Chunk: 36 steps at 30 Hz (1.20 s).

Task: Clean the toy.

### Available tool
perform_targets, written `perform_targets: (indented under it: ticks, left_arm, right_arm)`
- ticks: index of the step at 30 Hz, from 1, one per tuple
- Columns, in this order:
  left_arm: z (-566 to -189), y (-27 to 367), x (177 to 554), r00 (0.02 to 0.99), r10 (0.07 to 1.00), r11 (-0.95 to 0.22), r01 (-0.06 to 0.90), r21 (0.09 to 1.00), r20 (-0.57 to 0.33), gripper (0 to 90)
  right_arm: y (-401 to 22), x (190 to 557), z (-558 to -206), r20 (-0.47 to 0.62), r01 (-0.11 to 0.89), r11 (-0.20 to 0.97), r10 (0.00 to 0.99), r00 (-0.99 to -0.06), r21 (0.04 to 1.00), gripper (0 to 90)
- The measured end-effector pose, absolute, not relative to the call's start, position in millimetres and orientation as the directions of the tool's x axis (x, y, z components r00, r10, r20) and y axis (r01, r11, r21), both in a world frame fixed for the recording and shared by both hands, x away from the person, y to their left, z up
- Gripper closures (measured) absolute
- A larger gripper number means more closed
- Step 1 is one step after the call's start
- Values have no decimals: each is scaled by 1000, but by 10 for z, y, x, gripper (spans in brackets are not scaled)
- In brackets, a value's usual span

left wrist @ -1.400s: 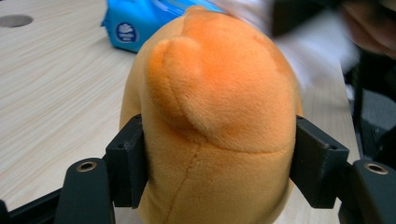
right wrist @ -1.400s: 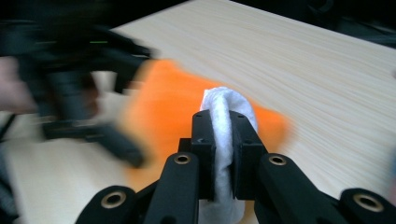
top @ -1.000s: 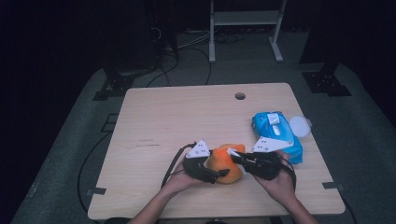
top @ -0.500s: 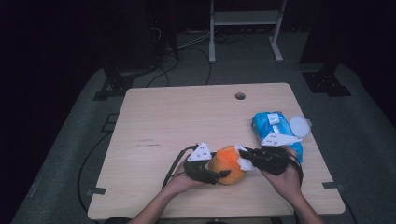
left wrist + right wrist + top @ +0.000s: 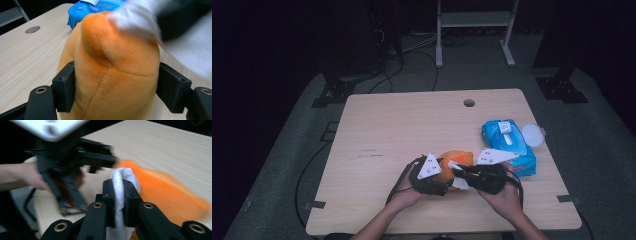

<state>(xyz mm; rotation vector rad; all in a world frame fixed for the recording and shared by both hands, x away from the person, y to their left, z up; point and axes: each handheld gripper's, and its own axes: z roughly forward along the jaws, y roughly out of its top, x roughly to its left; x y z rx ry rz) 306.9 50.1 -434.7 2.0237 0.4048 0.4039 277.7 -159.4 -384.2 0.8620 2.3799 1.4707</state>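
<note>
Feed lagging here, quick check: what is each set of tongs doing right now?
Left tongs: clamped on the orange plush toy, jaws just eased slightly wider.
Right tongs: shut on a white wipe at the toy.

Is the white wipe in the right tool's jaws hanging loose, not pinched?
No: in the right gripper view the right tool has both black jaws pressed flat against the folded white wipe, close beside the orange plush toy.
</note>
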Motion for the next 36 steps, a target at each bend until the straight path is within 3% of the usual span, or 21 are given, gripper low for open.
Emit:
perform_targets:
  ticks: [3, 13, 18, 24, 31, 33, 36]
  left_arm:
    - [-4338, 533, 3096, 887, 454, -442, 142, 886, 84, 266]
    - [-4389, 752, 3297, 852, 506, -291, 313, 904, -132, 265]
    - [-4391, 714, 3265, 861, 500, -319, 284, 904, -94, 266]
    - [-4390, 667, 3171, 891, 453, -396, 188, 899, 13, 271]
    - [-4404, 626, 3096, 918, 387, -453, 103, 886, 91, 280]
    - [-4403, 613, 3081, 927, 365, -451, 93, 888, 88, 269]
    - [-4345, 679, 3134, 942, 336, -396, 146, 907, -5, 195]
  right_arm:
    - [-1469, 2741, -3862, 54, 326, 386, 572, -819, 863, 814]
    - [-1846, 3001, -3993, 116, 430, 317, 677, -727, 845, 814]
    - [-1812, 2965, -3972, 138, 439, 310, 665, -734, 844, 815]
    - [-1647, 2856, -3902, 125, 394, 333, 607, -785, 857, 815]
    - [-1996, 3086, -3965, 182, 474, 256, 694, -697, 842, 814]
    - [-2101, 3145, -4002, 219, 505, 224, 704, -675, 834, 814]
    - [-2124, 3141, -4013, 208, 506, 241, 706, -677, 828, 814]
